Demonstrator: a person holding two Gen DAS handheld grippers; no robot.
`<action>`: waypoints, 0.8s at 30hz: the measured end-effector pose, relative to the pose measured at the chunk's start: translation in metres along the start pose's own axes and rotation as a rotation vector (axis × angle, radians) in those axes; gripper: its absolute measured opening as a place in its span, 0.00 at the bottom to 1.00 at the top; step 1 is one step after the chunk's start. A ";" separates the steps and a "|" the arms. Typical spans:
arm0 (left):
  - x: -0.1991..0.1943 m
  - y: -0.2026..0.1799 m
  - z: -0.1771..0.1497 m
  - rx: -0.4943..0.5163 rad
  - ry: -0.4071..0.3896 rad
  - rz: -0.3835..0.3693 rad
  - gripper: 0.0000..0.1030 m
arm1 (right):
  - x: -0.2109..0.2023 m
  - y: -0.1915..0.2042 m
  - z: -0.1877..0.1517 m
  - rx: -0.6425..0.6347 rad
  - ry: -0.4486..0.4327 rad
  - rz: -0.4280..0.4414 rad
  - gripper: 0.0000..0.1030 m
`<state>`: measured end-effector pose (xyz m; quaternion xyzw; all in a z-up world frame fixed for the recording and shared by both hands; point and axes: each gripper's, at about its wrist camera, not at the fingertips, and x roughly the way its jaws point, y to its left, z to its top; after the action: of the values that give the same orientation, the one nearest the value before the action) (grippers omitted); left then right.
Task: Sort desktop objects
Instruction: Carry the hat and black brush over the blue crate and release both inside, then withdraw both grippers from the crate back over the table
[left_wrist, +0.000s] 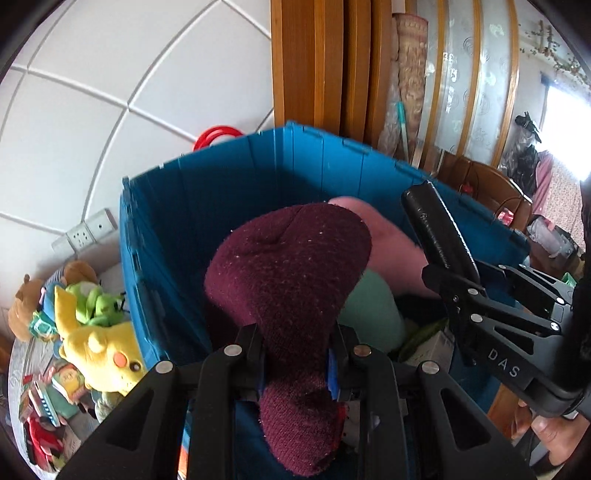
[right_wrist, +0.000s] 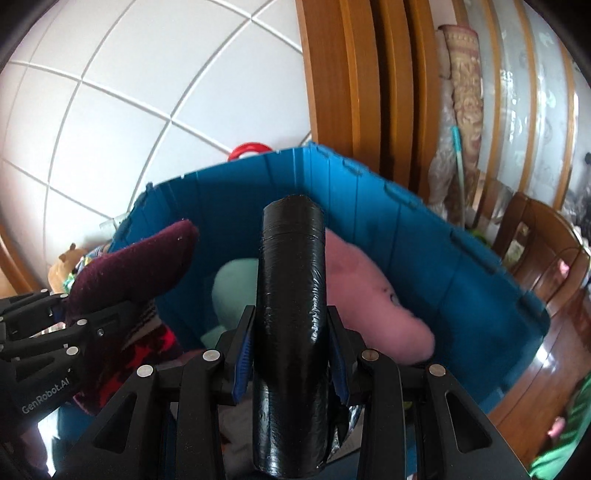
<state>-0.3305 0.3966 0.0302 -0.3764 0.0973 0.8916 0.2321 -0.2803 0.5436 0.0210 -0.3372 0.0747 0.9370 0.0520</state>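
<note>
My left gripper (left_wrist: 297, 360) is shut on a maroon knitted sock (left_wrist: 291, 280) and holds it over the open blue plastic bin (left_wrist: 221, 192). My right gripper (right_wrist: 291, 363) is shut on a black roll of plastic bags (right_wrist: 291, 314) and holds it upright over the same bin (right_wrist: 424, 236). In the left wrist view the black roll (left_wrist: 437, 229) stands to the right of the sock. In the right wrist view the sock (right_wrist: 136, 266) is at the left. A pink plush (right_wrist: 373, 295) and a pale green plush (right_wrist: 232, 288) lie inside the bin.
A yellow Pikachu plush (left_wrist: 99, 354), a green plush (left_wrist: 92, 302), brown plush toys and small boxes lie on the table left of the bin. A red ring (left_wrist: 216, 134) shows behind the bin. A wooden door frame (left_wrist: 317, 66) and chairs (right_wrist: 535, 251) stand at the back and right.
</note>
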 end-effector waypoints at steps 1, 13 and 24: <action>0.001 0.000 -0.003 -0.003 0.006 0.003 0.23 | 0.001 -0.001 -0.003 0.001 0.005 0.003 0.34; -0.009 -0.004 -0.012 0.001 -0.008 0.061 0.68 | 0.008 -0.006 -0.015 0.014 0.032 -0.011 0.44; -0.015 -0.002 -0.018 0.004 -0.022 0.046 0.75 | -0.004 -0.011 -0.015 0.040 -0.003 -0.046 0.99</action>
<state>-0.3097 0.3868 0.0286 -0.3639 0.1050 0.9006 0.2134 -0.2663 0.5518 0.0109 -0.3364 0.0856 0.9344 0.0804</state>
